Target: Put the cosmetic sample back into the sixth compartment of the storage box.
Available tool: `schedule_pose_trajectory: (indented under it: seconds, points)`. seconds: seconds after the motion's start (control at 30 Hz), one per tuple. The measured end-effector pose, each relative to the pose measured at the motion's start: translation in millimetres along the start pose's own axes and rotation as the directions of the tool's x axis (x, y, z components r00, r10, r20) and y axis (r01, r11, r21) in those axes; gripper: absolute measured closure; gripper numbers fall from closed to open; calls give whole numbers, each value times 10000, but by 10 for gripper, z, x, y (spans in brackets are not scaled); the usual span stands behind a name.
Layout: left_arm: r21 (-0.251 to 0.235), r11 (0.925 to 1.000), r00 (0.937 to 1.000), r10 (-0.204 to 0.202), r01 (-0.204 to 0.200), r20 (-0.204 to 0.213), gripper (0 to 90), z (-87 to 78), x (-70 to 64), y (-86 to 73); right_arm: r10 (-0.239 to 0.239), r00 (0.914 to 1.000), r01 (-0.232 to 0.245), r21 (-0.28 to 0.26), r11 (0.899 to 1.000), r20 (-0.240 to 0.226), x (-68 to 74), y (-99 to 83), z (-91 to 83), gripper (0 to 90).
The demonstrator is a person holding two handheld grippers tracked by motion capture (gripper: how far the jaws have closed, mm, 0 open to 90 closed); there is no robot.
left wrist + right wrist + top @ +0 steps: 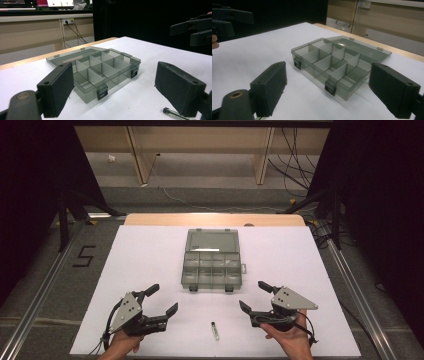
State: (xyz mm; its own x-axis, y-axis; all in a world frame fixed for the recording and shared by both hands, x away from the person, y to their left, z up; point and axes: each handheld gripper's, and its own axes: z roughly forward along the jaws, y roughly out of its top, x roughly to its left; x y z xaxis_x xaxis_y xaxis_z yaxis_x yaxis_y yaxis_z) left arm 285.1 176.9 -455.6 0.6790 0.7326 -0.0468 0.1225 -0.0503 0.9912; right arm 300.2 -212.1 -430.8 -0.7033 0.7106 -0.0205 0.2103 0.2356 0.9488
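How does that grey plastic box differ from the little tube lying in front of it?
The compartment box is broad, smoky grey and divided into cells, its lid folded flat open behind it; the small tube is slim, clear, with a dark cap. The box sits mid-table; the tube lies nearer the person, between the two open tongs. Both rest untouched on the white table.

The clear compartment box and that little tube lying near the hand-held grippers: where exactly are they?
compartment box [212, 271], high view, on its centre dividers.
lid [211, 241], high view, on the flat open panel.
small tube [215, 331], high view, on its middle.
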Motion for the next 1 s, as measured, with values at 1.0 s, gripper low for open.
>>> schedule_pose_trajectory:
  seconds: [1.0]
  points:
    - [92, 10000, 10000, 15, -15, -16, 151, 10, 3, -10, -992, 9834, 1308, 2150, 9678, -1520, 253, 242, 262, 165]
